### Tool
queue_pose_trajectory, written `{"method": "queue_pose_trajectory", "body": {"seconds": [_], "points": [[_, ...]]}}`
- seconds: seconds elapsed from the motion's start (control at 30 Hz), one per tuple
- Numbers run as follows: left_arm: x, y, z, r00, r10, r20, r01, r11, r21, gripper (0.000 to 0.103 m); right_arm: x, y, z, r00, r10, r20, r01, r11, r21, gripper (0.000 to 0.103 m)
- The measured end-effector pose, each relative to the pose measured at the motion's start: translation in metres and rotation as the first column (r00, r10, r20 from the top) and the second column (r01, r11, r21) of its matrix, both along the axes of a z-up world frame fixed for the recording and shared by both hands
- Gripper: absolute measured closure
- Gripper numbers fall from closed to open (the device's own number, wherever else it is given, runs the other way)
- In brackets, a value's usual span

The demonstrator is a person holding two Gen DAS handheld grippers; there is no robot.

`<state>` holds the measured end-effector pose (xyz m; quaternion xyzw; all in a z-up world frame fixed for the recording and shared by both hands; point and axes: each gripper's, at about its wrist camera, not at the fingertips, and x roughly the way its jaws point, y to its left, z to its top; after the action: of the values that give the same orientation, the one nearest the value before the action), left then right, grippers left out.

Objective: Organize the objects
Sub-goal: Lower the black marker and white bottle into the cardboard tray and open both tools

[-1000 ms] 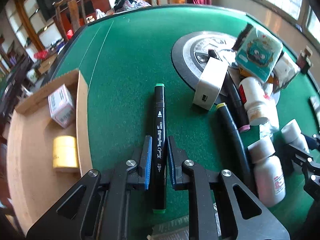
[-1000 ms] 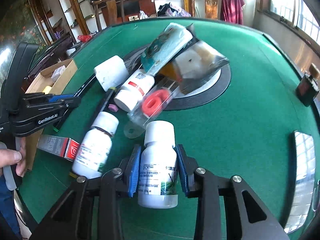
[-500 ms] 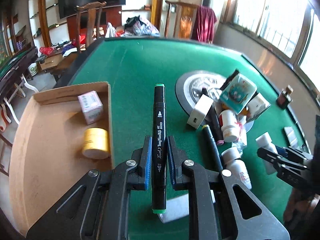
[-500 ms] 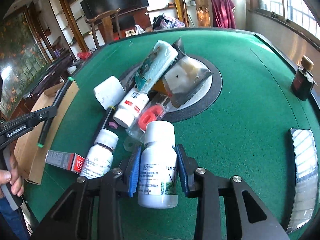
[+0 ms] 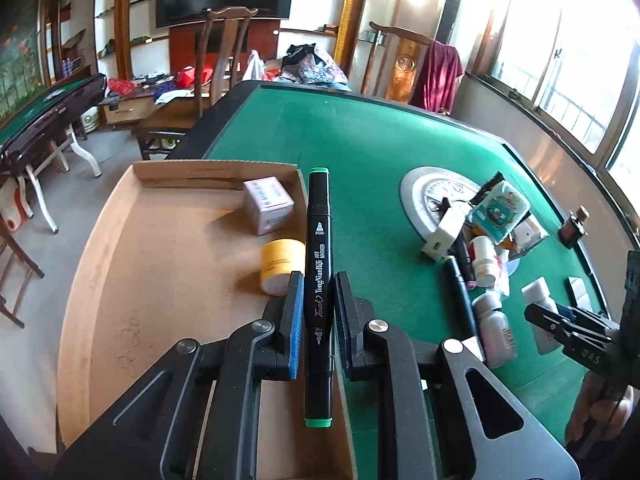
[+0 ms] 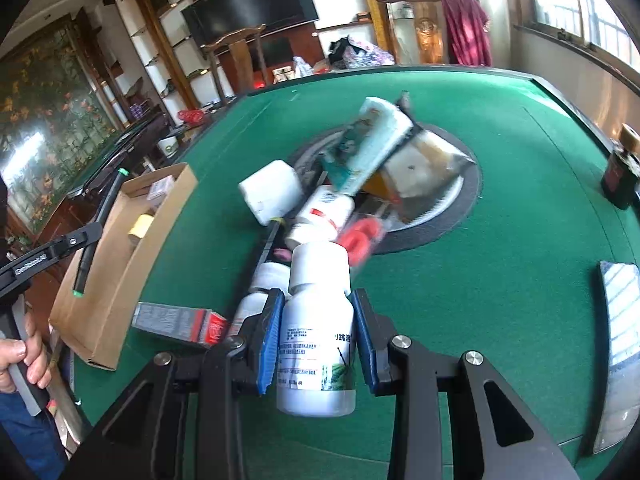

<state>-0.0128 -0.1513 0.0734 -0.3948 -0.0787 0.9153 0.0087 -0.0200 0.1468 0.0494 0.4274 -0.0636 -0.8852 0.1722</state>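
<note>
Currently left gripper (image 5: 316, 312) is clamped on one black green-capped art marker (image 5: 319, 264), over the cardboard tray (image 5: 160, 280) holding two items: one white box (image 5: 268, 204), one yellow tape roll (image 5: 280, 266). Right gripper (image 6: 316, 332) pinches one white plastic pill bottle (image 6: 318, 328) above the green felt table (image 6: 500, 240).

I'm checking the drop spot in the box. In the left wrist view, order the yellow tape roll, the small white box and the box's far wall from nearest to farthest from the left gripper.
1. Yellow tape roll, just left of the left gripper.
2. Small white box, behind the roll.
3. Far wall of the cardboard box, at the back.
</note>
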Motion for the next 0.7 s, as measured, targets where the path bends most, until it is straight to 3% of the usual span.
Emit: {"method": "queue_pose_trajectory", "body": {"seconds": [0.33, 0.7], "points": [[-0.002, -0.031, -0.014, 0.998, 0.051, 0.028, -0.052, 0.998, 0.027, 0.089, -0.008, -0.071, 0.024, 0.985, 0.168, 0.026, -0.167, 0.985, -0.032, 0.069], [-0.017, -0.067, -0.034, 0.988, 0.124, 0.089, -0.13, 0.99, 0.062, 0.089, -0.064, -0.196, 0.041, 0.949, 0.307, 0.074, -0.308, 0.951, 0.006, 0.069]]}}
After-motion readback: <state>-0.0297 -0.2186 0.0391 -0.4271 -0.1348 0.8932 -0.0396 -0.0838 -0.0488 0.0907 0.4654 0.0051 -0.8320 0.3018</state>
